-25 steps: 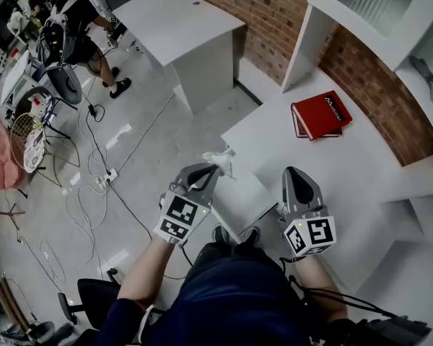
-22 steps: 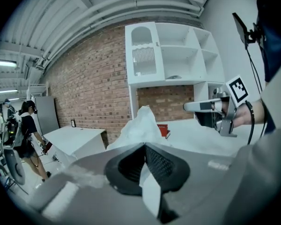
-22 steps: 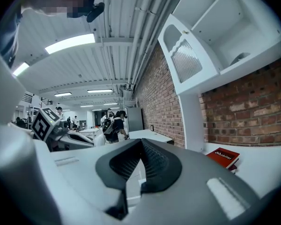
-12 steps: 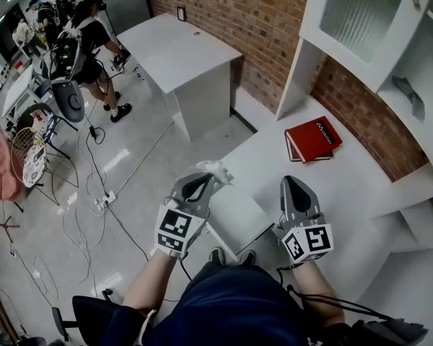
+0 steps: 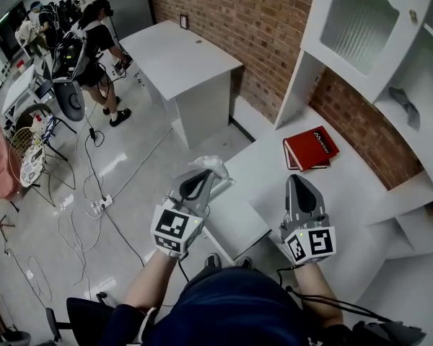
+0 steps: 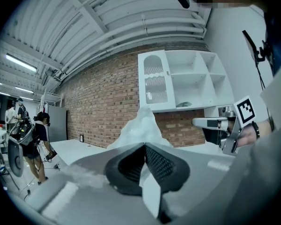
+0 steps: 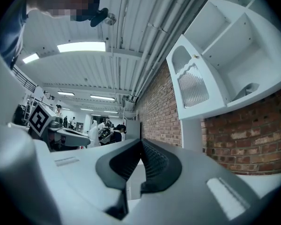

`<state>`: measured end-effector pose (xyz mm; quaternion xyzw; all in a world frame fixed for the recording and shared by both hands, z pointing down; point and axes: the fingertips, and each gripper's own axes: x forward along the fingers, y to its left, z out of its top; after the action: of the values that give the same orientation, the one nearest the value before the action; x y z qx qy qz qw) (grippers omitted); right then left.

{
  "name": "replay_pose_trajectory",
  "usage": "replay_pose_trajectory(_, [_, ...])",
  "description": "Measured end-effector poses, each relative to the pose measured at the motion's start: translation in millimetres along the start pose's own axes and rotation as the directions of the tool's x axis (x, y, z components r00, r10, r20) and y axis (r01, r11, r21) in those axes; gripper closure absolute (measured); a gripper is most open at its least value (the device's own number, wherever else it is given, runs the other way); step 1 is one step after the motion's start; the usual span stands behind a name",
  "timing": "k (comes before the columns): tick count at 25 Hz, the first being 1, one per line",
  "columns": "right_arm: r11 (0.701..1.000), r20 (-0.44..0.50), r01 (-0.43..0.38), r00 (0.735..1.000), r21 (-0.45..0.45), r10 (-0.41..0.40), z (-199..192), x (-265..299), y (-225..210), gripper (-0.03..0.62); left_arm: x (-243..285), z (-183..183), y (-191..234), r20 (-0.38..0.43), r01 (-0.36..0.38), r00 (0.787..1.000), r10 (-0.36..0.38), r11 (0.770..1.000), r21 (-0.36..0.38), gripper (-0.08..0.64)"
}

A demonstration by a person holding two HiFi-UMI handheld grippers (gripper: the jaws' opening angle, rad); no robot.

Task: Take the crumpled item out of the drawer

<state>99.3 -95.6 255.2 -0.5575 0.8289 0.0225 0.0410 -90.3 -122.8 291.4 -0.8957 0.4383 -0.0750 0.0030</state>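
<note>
The left tool (image 5: 207, 174) is closed tight on the crumpled item (image 5: 215, 164). It is a white, scrunched-up thing, like soft paper. In the left gripper view the two jaws of the left tool (image 6: 144, 145) meet and pinch its bottom part. The rest of the crumpled item (image 6: 140, 125) puffs up above them like a little hill. The pinch has to be tight, I think, because a soft, light thing can slip out if the grip is loose.

The item is up in the air, past the left corner of the desk (image 5: 339, 186), with only floor below it. It touches nothing but the tool. It is not in the drawer (image 5: 238, 215), the white part that sticks out from the near edge of the desk, below the two tools. So I think the taking out is done, or almost done. Holding the item high and off to the side keeps it from catching on the drawer.

The right tool (image 5: 297, 182) is over the near edge of the desk, well apart from the item. Its jaws are pressed together and there is nothing between them, as the right gripper view shows (image 7: 140, 144). It looks like it is just waiting out of the way, since one tool is enough for so light a thing.

A red book (image 5: 312, 148) lies flat near the far edge of the desk, by the brick wall. It has no part in this job.
</note>
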Motion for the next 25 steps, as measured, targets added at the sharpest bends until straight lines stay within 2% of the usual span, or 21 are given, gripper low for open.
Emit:
replay_pose_trajectory(7, [1.000, -0.005, -0.012, 1.000, -0.006, 0.012, 0, 5, 1, 0.591, -1, -1, 6, 0.005, -0.005, 1.000, 0.005, 1.000, -0.023, 0.555])
replay_pose_trajectory(25, [1.000, -0.030, -0.002, 1.000, 0.019, 0.002, -8, 14, -9, 0.591, 11, -7, 6, -0.015, 0.022, 1.000, -0.022, 1.000, -0.015, 0.555])
